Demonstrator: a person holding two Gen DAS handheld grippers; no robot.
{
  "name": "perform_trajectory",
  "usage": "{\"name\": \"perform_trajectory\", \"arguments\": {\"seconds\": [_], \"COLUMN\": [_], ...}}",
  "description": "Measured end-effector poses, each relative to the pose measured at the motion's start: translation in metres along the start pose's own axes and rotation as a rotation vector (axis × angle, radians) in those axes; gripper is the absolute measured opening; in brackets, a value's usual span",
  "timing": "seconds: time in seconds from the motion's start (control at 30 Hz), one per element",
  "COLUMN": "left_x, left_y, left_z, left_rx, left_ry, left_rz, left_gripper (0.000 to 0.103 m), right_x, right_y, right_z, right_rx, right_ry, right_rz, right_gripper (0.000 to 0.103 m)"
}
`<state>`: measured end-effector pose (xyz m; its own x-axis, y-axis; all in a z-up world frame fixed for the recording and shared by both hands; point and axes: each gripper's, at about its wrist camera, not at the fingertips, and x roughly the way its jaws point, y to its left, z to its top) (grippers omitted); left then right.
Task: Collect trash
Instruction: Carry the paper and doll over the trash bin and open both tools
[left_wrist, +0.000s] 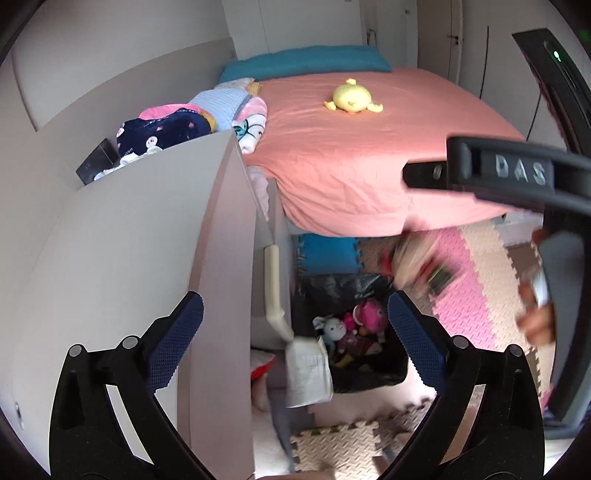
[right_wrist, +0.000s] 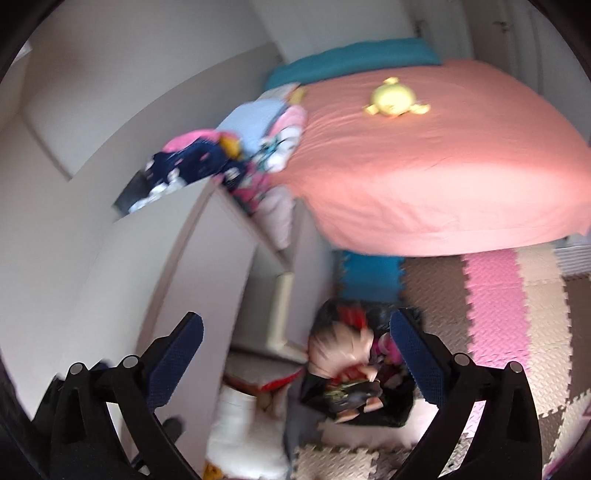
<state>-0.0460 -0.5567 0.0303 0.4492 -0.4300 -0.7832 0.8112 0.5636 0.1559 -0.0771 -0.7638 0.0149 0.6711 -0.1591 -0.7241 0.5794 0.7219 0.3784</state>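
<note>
A black-bagged bin (left_wrist: 369, 382) stands on the floor by the bed's foot, with soft toys inside. My left gripper (left_wrist: 295, 301) hovers above it, open, with nothing between its blue pads. A white crumpled paper (left_wrist: 308, 369) shows at the bin's left rim; I cannot tell whether it rests there or is in the air. A blurred wrapper (left_wrist: 421, 266) is in the air to the bin's upper right, below the right gripper's black finger (left_wrist: 517, 173). In the right wrist view my right gripper (right_wrist: 295, 318) is open, and a blurred wrapper (right_wrist: 340, 347) hangs loose over the bin (right_wrist: 391, 415).
A bed with a pink sheet (left_wrist: 369, 147) and a yellow plush (left_wrist: 351, 98) fills the back. A white cabinet panel (left_wrist: 147, 240) stands on the left with clothes (left_wrist: 166, 129) behind it. Foam mats (left_wrist: 469, 288) cover the floor. A hand (left_wrist: 535, 317) is at the right edge.
</note>
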Motion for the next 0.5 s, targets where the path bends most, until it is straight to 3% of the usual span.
{"name": "perform_trajectory", "arguments": {"seconds": [0.27,0.5], "left_x": [-0.008,-0.031], "left_y": [0.016,0.044], "left_z": [-0.010,-0.028], "left_rx": [-0.043,-0.104], "left_ry": [0.010,-0.009], "left_rz": [0.028,0.041], "left_gripper": [0.097,0.097], "right_x": [-0.011,-0.027], "right_y": [0.000,0.041], "right_z": [0.000,-0.013], "right_rx": [-0.034,-0.116], "right_ry": [-0.032,-0.040], "right_rz": [-0.005,0.032], "right_gripper": [0.101,0.101]}}
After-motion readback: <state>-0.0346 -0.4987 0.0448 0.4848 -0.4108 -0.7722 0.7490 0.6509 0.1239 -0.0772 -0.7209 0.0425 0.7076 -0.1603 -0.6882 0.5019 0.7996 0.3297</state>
